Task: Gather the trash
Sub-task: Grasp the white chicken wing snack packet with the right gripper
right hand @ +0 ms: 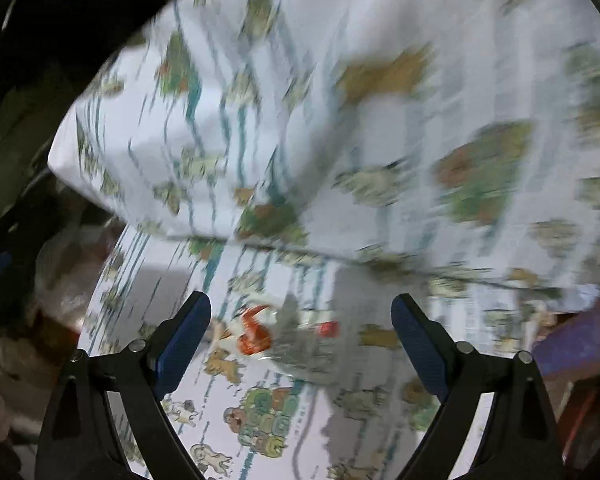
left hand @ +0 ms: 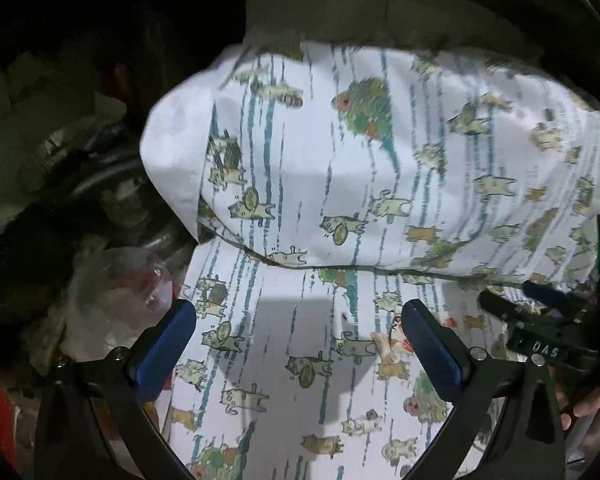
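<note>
Dark room, bed [left hand: 268, 344] under a white cat-print sheet. Left gripper [left hand: 300, 340] spread wide, nothing between the blue pads, poised over bare sheet. Right gripper [right hand: 300, 336] likewise spread and empty, poised over a crumpled clear wrapper with red print [right hand: 284, 336] lying on the sheet near the pillow [left hand: 380, 152]. Pillow in matching print across the head of the bed. Crumpled clear plastic bag [left hand: 116, 304] just off the bed's left edge, amid dim clutter.
</note>
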`<state>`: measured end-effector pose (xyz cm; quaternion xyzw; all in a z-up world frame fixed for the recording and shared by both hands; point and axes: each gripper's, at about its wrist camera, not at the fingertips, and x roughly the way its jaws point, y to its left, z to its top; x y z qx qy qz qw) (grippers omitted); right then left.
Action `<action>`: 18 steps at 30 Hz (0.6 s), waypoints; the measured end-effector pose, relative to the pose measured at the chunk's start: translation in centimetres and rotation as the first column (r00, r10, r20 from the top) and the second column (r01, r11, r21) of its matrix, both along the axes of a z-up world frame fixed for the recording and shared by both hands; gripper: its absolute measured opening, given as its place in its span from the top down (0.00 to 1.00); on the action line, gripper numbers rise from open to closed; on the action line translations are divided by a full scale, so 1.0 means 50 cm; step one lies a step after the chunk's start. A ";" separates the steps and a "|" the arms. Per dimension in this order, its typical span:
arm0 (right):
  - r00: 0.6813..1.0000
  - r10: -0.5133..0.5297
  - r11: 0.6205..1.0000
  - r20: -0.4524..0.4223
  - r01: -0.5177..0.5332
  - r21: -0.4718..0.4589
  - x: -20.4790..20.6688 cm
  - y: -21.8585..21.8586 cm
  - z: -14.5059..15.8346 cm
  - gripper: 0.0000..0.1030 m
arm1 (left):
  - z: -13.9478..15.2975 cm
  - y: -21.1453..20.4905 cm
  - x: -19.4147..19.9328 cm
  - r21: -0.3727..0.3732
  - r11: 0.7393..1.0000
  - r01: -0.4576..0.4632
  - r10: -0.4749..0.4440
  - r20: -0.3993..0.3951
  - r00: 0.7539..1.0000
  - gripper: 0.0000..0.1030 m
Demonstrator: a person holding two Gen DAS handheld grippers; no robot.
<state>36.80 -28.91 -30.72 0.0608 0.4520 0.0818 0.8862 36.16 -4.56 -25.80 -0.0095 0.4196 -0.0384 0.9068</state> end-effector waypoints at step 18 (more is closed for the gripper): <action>0.951 0.041 0.978 -0.305 0.024 0.207 0.114 0.013 -0.183 0.12 | -0.054 0.022 0.048 -0.006 0.998 -0.064 0.064 -0.077 0.995 0.00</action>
